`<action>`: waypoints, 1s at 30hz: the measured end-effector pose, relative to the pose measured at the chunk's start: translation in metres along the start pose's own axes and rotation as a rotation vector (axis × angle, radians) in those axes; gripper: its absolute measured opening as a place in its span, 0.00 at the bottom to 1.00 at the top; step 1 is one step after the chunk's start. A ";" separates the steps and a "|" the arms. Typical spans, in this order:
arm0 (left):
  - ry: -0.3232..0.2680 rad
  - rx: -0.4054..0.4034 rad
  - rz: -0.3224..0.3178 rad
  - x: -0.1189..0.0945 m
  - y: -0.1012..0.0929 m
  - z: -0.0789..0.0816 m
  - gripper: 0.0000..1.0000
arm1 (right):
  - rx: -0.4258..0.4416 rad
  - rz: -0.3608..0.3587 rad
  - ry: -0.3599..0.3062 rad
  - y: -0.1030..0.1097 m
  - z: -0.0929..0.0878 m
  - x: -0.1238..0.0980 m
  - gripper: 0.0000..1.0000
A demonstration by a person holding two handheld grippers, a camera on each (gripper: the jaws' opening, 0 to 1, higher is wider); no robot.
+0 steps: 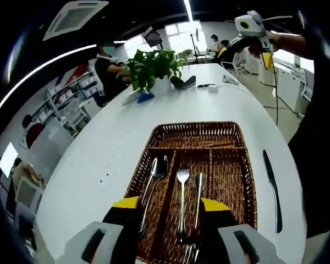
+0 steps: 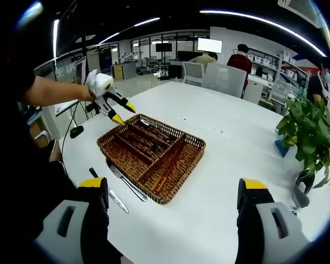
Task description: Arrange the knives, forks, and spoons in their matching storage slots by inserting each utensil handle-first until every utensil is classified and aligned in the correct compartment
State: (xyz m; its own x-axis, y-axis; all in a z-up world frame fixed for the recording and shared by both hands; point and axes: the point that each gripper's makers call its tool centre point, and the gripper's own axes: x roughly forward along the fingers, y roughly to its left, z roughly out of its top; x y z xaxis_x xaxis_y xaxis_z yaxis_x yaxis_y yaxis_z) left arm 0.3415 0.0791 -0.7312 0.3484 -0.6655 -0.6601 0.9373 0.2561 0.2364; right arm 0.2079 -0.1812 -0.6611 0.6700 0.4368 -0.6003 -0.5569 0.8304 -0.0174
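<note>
your left gripper (image 1: 170, 212) is hanging over the near end of the wicker tray (image 1: 245, 181), jaws spread apart and holding nothing. inside the tray a spoon (image 1: 155, 173), a fork (image 1: 182, 192) and a knife (image 1: 198, 195) sit in their slots. one more knife (image 1: 272, 190) is lying on the white table (image 1: 99, 159) just beside the tray. your right gripper (image 2: 173, 192) is held up off the table, wide open and empty too

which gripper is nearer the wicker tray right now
Left. The left gripper hangs right over the wicker tray's near end; the right gripper is held back, off the tray, above bare table.
</note>
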 end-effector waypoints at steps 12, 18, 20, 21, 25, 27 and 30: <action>-0.038 -0.111 0.150 -0.066 -0.006 -0.005 1.00 | -0.049 0.015 -0.033 0.009 0.019 -0.001 0.99; -0.046 -0.147 0.196 -0.098 -0.018 -0.008 1.00 | -0.090 0.032 -0.051 0.020 0.030 -0.001 0.99; -0.050 -0.147 0.219 -0.110 -0.022 -0.007 1.00 | -0.106 0.038 -0.053 0.024 0.033 -0.002 0.99; -0.054 -0.153 0.229 -0.115 -0.023 -0.006 1.00 | -0.111 0.039 -0.054 0.025 0.034 -0.002 0.99; -0.065 -0.177 0.272 -0.140 -0.029 -0.003 1.00 | -0.132 0.055 -0.059 0.032 0.037 0.000 0.99; -0.078 -0.197 0.276 -0.150 -0.035 0.000 1.00 | -0.146 0.066 -0.060 0.037 0.039 0.002 0.99; -0.144 -0.290 0.256 -0.157 -0.047 0.005 1.00 | -0.150 0.079 -0.075 0.044 0.042 0.005 0.99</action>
State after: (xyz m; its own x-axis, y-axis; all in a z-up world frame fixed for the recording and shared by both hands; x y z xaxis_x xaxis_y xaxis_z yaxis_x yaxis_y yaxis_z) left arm 0.2428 0.1681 -0.6351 0.5876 -0.6405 -0.4944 0.7848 0.5999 0.1555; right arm 0.2069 -0.1278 -0.6316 0.6527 0.5276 -0.5437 -0.6725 0.7339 -0.0951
